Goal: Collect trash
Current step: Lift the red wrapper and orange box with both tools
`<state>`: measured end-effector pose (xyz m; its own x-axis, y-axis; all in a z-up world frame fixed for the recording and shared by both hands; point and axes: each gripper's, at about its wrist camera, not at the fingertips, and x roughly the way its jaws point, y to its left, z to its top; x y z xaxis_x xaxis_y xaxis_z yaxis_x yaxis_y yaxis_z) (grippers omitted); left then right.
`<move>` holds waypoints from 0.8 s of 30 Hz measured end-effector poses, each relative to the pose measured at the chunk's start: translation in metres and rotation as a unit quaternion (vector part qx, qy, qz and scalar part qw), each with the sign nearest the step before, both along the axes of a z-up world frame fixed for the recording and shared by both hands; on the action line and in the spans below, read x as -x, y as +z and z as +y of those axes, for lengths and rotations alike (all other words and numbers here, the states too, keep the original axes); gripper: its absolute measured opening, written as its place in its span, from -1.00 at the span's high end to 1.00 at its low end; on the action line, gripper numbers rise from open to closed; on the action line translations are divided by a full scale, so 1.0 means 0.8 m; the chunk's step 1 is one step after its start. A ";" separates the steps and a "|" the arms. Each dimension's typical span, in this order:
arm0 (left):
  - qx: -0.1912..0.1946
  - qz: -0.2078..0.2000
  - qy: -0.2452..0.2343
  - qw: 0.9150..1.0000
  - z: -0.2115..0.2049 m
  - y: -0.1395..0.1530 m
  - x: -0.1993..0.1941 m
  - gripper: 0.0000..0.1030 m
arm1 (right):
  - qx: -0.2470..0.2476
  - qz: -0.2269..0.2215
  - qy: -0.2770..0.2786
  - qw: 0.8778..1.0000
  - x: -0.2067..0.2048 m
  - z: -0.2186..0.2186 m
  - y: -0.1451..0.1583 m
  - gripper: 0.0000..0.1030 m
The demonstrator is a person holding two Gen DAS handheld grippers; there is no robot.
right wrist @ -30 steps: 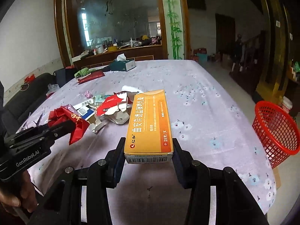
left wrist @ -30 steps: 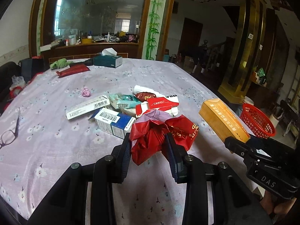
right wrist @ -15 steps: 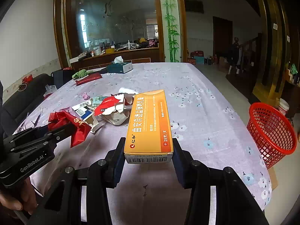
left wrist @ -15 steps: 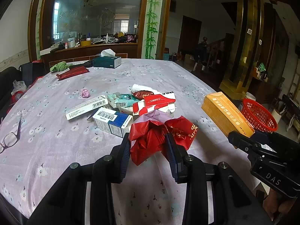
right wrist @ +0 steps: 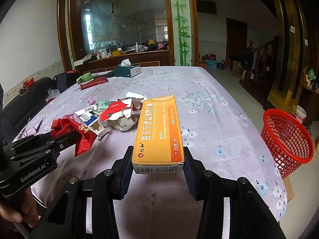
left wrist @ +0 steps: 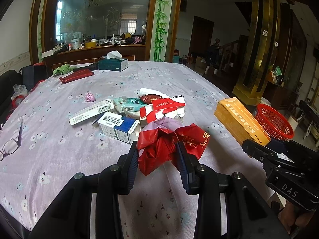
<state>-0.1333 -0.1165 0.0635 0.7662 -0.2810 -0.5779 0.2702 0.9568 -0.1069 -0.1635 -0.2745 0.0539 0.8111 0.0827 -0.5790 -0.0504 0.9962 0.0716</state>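
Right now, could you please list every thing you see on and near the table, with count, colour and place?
Wrapper: one, red, in left gripper.
Long box: one, orange, in right gripper.
Trash pile: several boxes and wrappers, white, blue, red, teal, table centre.
Paper ball: one, pink, beyond the pile.
Tissue box: one, dark teal, far end.
Pouch: one, red, far left.
Cloth: one, green, far left.
Glasses: one pair, left edge.
Basket: one, red, floor at right.
Table: one, lilac floral cloth.
Left gripper: black, shut.
Right gripper: black, shut.

The red basket (right wrist: 287, 139) is partly hidden behind the table (right wrist: 229, 139) edge; shelf clutter (left wrist: 111, 39) too small to identify.
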 end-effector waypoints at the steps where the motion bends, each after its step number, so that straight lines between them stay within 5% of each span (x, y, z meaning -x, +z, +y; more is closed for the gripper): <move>1: 0.000 0.000 0.000 1.000 0.000 0.000 0.000 0.33 | 0.000 0.000 0.000 1.000 0.001 -0.001 -0.001 0.03; 24: -0.001 0.008 -0.007 1.000 -0.010 -0.007 0.007 0.33 | -0.005 0.009 -0.006 1.000 0.001 -0.010 -0.005 0.03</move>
